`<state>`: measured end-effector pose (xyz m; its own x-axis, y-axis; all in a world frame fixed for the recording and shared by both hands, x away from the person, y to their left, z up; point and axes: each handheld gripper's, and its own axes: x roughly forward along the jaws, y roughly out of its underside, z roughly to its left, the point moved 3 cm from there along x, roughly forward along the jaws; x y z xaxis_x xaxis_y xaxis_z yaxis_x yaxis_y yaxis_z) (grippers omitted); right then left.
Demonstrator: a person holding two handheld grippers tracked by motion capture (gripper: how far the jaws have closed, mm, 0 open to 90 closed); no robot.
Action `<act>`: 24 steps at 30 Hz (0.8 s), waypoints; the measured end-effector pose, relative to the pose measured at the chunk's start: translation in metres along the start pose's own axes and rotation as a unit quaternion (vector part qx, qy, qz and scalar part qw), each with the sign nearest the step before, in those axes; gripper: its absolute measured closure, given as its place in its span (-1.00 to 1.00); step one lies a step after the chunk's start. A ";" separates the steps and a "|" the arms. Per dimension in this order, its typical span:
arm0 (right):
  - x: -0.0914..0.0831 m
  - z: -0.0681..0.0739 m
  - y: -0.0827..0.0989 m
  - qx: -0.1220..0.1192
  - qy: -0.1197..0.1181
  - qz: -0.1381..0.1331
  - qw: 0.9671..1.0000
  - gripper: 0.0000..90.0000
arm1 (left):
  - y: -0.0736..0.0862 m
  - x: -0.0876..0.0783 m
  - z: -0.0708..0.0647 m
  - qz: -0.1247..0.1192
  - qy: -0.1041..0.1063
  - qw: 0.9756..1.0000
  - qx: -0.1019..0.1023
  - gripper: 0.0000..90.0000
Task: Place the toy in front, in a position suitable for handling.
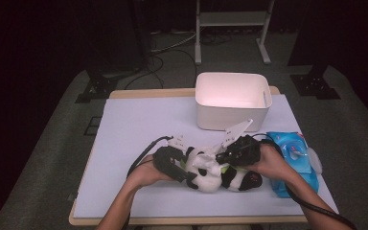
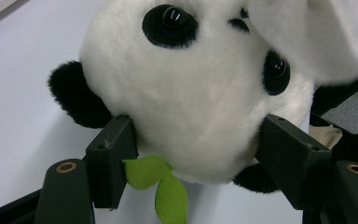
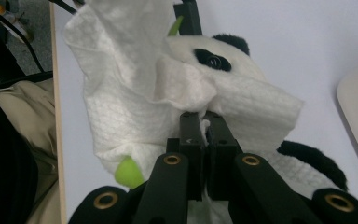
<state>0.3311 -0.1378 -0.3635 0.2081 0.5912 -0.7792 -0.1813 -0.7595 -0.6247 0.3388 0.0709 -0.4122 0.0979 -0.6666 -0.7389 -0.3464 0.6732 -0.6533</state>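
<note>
- Panda plush toy (image 1: 211, 173) lies near the front middle of the desk (image 1: 134, 124), in front of the white bin (image 1: 232, 99) and just left of the blue wipes pack (image 1: 292, 153).
- Left tool (image 2: 196, 154) grips the panda's head, its two black pads pressed into the white fur on either side, a green fabric leaf (image 2: 161, 184) poking out below.
- Right tool (image 3: 204, 123) has its jaws pinched tight on a white wipe (image 3: 130, 93), which drapes over the panda's face.
- Step in hand, as I judge it: wiping the toy's face clean.
- To do it well, keep the head clamped steady, drag the wipe with light pressure along the fur, and avoid catching the glossy eyes (image 2: 175, 18).
- Risk: too hard a pull may drag the toy out of the left tool's grip.
</note>
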 end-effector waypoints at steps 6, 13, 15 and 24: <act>0.000 0.010 -0.007 -0.014 -0.006 -0.004 1.000 0.92 | 0.000 0.000 0.000 -0.002 -0.003 1.000 -0.002 -0.35; 0.001 0.017 -0.001 -0.012 -0.019 0.006 1.000 0.92 | 0.003 0.001 0.003 -0.004 -0.003 1.000 -0.005 -0.36; 0.001 0.017 0.003 -0.007 -0.022 0.005 1.000 0.92 | 0.003 0.001 0.003 -0.004 -0.003 1.000 -0.005 -0.36; -0.005 0.021 0.012 -0.010 -0.006 0.019 1.000 0.93 | -0.001 0.001 0.003 -0.008 -0.005 1.000 -0.003 -0.39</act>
<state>0.3075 -0.1441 -0.3684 0.1905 0.5650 -0.8028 -0.1698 -0.7865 -0.5938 0.3416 0.0703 -0.4126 0.1128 -0.6746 -0.7295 -0.3506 0.6600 -0.6645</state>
